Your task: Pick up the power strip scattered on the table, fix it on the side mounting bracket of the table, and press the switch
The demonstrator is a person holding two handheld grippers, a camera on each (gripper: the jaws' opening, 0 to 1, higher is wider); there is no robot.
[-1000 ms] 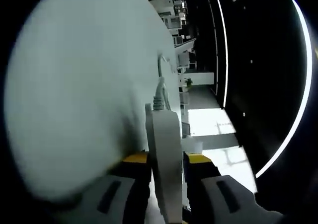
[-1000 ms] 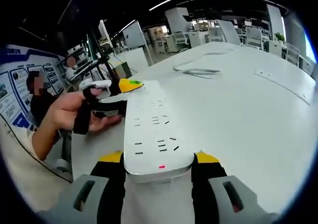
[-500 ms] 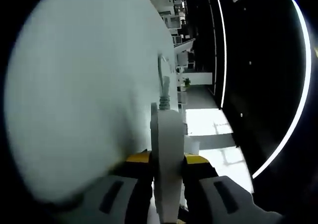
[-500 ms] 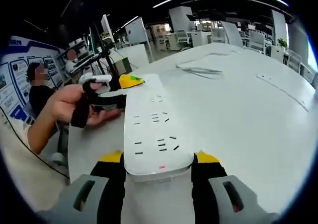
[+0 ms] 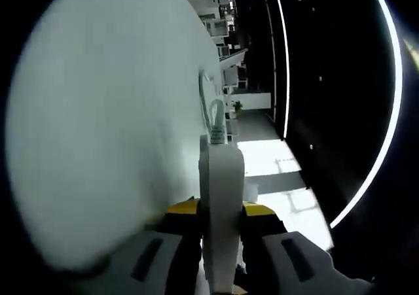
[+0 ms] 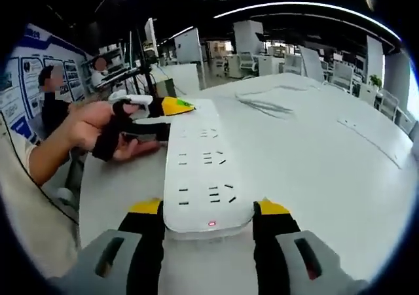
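Note:
A white power strip (image 6: pixel 200 171) with several sockets and a small red light (image 6: pixel 211 224) lies lengthwise over the white table (image 6: pixel 314 177). My right gripper (image 6: pixel 208 208) is shut on its near end, one yellow-tipped jaw on each side. At its far end, my left gripper (image 6: pixel 167 108) clamps the strip, held by a person's hand (image 6: pixel 98 128). In the left gripper view the strip (image 5: pixel 221 171) stands edge-on between the jaws of my left gripper (image 5: pixel 221 208), which is shut on it. Its cable (image 5: pixel 216 118) runs away from the far end.
A loose cable (image 6: pixel 262 104) lies coiled on the table further back. A thin flat strip (image 6: pixel 370 137) lies at the right. The table's edge runs along the left by the hand, with a seated person (image 6: pixel 49 89) beyond. Desks and chairs fill the background.
Both grippers keep their hold on the strip. In the left gripper view the strip has turned more edge-on. The right gripper view has shifted slightly with the hand.

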